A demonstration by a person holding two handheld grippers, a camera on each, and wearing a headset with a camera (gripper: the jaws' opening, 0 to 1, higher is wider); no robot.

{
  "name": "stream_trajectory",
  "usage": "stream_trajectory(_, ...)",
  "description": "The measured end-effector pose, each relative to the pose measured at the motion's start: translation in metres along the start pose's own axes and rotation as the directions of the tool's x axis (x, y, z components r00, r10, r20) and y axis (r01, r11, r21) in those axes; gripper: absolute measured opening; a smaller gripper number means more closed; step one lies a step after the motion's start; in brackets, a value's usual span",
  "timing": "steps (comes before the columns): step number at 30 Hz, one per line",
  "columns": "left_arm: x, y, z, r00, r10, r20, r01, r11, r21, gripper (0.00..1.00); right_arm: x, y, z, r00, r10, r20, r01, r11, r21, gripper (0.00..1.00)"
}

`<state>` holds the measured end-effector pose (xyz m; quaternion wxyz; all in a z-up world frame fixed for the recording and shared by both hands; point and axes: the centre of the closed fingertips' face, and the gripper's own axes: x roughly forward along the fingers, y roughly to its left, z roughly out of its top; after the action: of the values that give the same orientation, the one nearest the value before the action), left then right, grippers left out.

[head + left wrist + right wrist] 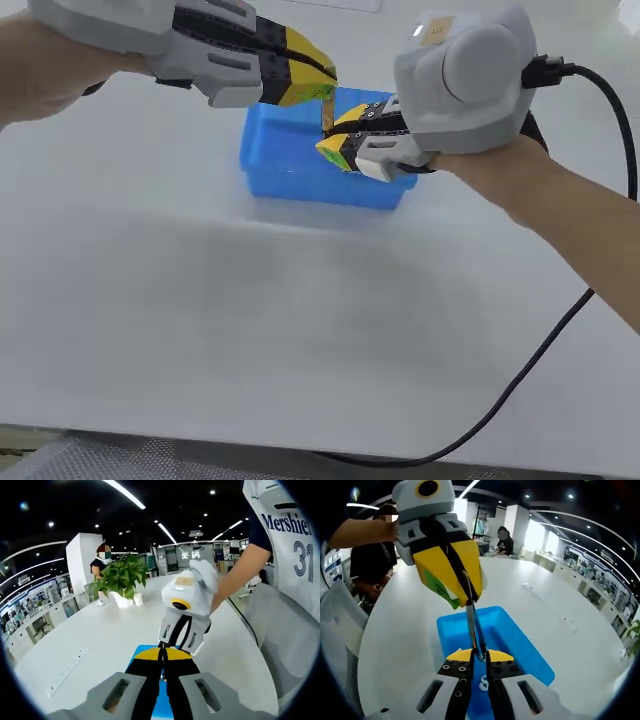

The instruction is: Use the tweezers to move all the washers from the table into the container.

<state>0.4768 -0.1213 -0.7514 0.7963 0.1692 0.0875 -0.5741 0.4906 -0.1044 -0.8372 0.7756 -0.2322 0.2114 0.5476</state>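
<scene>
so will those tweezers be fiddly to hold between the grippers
Probably springy: the tweezers are two thin metal blades. Likely slippery and apt to pivot, since the left gripper and right gripper each pinch a narrow end.

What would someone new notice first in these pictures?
The bright blue container stands out against the plain white table, toward the far side in the head view. Right above it the left gripper and the right gripper meet tip to tip. Their yellow-and-black jaws are both closed on the thin tweezers stretched between them.
</scene>
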Motion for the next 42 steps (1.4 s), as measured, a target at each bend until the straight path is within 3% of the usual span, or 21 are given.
stream_trajectory(6,0.004,0.004,-0.004,1.0,0.006,0.0,-0.006,1.0,-0.014,0.04,0.002,-0.004,-0.004,0.9998,-0.005,-0.017,0.005,1.0,0.018,0.11)
stream_trajectory(14,0.008,0.002,-0.014,0.9991,0.014,-0.039,-0.014,1.0,-0.014,0.04,0.0,-0.004,-0.005,0.9997,-0.018,-0.017,0.019,0.999,0.037,0.15)
stream_trajectory(20,0.006,0.004,-0.009,0.9988,0.037,-0.032,-0.037,0.999,-0.011,0.04,-0.005,-0.005,-0.004,0.9992,-0.037,-0.016,0.037,0.999,0.036,0.15)
stream_trajectory(26,0.002,0.0,0.003,0.999,0.042,-0.014,-0.042,0.999,-0.001,0.04,-0.016,0.0,0.007,0.9986,-0.047,0.023,0.046,0.998,0.043,0.15)
stream_trajectory(33,-0.009,-0.019,0.036,0.9991,-0.004,0.042,0.003,0.999,0.034,0.04,-0.034,0.012,0.029,0.9945,-0.024,0.102,0.024,1.0,0.003,0.15)
stream_trajectory(42,-0.025,-0.041,0.056,0.9983,-0.016,0.055,0.013,0.998,0.065,0.04,-0.062,0.03,0.044,0.987,-0.005,0.161,0.008,1.0,-0.023,0.13)
